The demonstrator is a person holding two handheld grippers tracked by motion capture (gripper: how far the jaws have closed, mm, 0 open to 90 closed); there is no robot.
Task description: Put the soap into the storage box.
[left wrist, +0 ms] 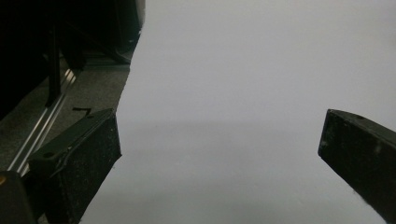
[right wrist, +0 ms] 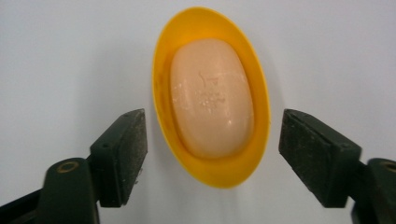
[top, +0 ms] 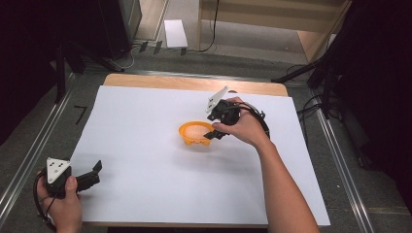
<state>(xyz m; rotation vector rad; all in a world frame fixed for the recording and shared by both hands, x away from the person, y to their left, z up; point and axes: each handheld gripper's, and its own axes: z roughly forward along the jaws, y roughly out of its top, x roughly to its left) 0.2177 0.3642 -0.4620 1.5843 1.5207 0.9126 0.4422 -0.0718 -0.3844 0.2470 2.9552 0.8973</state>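
White paper (top: 145,160) covers the table. Orange dish (top: 195,133) with soap bar (right wrist: 211,98) sits just right of centre. Right gripper (right wrist: 212,156) hovers at its 3 o'clock rim, jaws released, straddling without contact. Left gripper (left wrist: 219,144), at 8 o'clock, is parked clear, spread and empty.

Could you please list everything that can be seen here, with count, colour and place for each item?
soap dish: one, orange-yellow, oval, standing on the white sheet right of the middle.
bar of soap: one, pale peach, lying inside the soap dish.
white sheet: one, white, covering most of the table top.
table: one, light wood, its far edge showing beyond the sheet.
white box: one, white, on the floor beyond the table.
right gripper: one, black, over the soap dish, jaws open on either side of it and not touching it.
left gripper: one, black, at the near left edge of the sheet, jaws open with nothing between them.
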